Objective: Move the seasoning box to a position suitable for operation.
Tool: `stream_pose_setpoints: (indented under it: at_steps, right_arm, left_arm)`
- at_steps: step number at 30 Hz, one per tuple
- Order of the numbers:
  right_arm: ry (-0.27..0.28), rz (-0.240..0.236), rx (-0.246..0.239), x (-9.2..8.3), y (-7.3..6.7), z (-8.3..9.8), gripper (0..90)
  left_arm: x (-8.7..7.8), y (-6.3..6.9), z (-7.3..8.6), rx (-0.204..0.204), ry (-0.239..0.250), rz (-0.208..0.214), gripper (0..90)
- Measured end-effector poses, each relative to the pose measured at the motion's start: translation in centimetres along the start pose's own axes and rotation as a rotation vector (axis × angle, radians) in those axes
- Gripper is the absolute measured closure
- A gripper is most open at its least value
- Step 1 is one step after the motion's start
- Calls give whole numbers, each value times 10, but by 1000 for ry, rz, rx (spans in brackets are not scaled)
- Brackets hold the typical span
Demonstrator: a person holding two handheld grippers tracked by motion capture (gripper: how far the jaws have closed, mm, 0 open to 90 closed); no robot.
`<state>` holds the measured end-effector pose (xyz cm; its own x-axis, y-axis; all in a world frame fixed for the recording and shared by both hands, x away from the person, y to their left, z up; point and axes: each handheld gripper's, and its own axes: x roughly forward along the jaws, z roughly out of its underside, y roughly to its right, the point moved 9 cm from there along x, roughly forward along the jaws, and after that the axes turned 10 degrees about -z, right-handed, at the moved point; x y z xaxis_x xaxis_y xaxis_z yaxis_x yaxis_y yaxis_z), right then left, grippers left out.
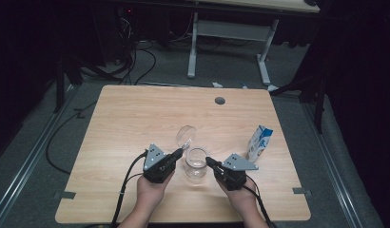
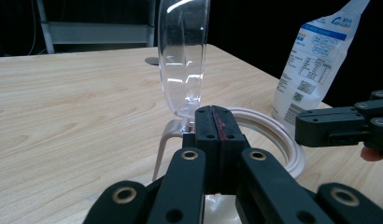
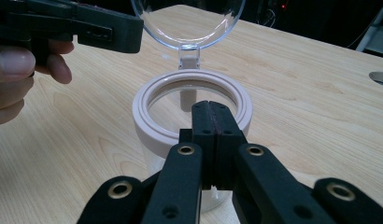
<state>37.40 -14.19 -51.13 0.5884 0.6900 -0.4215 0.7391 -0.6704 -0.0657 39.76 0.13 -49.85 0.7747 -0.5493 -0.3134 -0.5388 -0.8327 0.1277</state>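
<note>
The glass jar [image 1: 196, 164] stands upright on the table [image 1: 136, 118] directly between your two grippers, its pale collar [image 3: 192, 107] facing up and its clear hinged lid [image 1: 185, 136] swung open and standing nearly on edge at the jar's far side. In the right gripper view the hinge post sits beyond the rim, straight ahead of the jaws, so the lid's flat face runs across your line of reach rather than along it.

Your left gripper [image 1: 178, 153] has its tips just beside the lower edge of the lid, near the hinge — it looks the nearer of the two to the lid. Its jaws are pressed fully together with nothing between them. Your right gripper [image 1: 209, 160] points at the jar's rim from the opposite side, tips close to the collar but, as far as I can tell, not touching; its jaws are likewise closed tight and hold nothing.

Well beyond your right fingers, off to their outer side, stands a blue-and-white pouch [image 1: 258, 142] — apart from the jar, and clear of both jaws.
</note>
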Motion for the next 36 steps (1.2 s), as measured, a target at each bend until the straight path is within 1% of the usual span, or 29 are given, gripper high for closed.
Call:
stream_pose_setpoints:
  at_steps: [3, 7, 10, 14, 16, 18, 19, 21, 22, 23, 25, 26, 27, 30, 33, 34, 36]
  right_arm:
    - [0, 0, -2, 0, 0, 0, 899]
    - [0, 0, -3, 0, 0, 0, 899]
    - [0, 1, -4, 0, 0, 0, 898]
    - [-2, 2, -2, 0, 0, 0, 887]
    - [-5, -2, -2, 0, -1, 0, 886]
    - [2, -8, 7, -1, -1, -1, 887]
    - [4, -6, 12, -2, -1, -1, 887]
    - [16, -1, 10, -5, 1, -3, 887]
    - [21, 6, 12, -8, 2, -4, 886]
    - [26, 11, 13, -10, 4, -5, 886]
    - [29, 24, 18, -15, 7, -4, 885]
    - [30, 28, 20, -16, 9, -3, 884]
    - [28, 35, 33, -18, 11, -1, 881]
    - [12, 53, 48, -20, 18, 6, 865]
    - [-8, 70, 68, -21, 25, 16, 865]
    - [-16, 76, 78, -22, 27, 19, 865]
    - [-28, 96, 78, -24, 31, 24, 865]
  left_arm:
    - [-1, -2, 2, 3, -5, -3, 900]
    - [-2, -7, 10, 24, -24, -16, 900]
    - [-4, -17, 21, 26, -51, -35, 900]
    - [-9, -33, 40, 41, -93, -67, 897]
    - [-13, -43, 49, 65, -116, -91, 886]
    - [-18, -53, 57, 91, -133, -125, 869]
    - [-20, -58, 62, 108, -140, -146, 861]
    - [-25, -66, 69, 147, -157, -174, 845]
    - [-27, -69, 72, 164, -156, -187, 828]
    - [-30, -71, 73, 168, -155, -191, 818]
    - [-34, -74, 75, 153, -148, -191, 777]
    - [-37, -77, 76, 145, -148, -199, 757]
    - [-38, -78, 76, 136, -153, -195, 748]
    - [-41, -83, 76, 137, -163, -198, 692]
    - [-40, -87, 78, 122, -169, -202, 674]
    - [-39, -87, 78, 119, -172, -202, 663]
    - [-38, -86, 78, 121, -171, -197, 643]
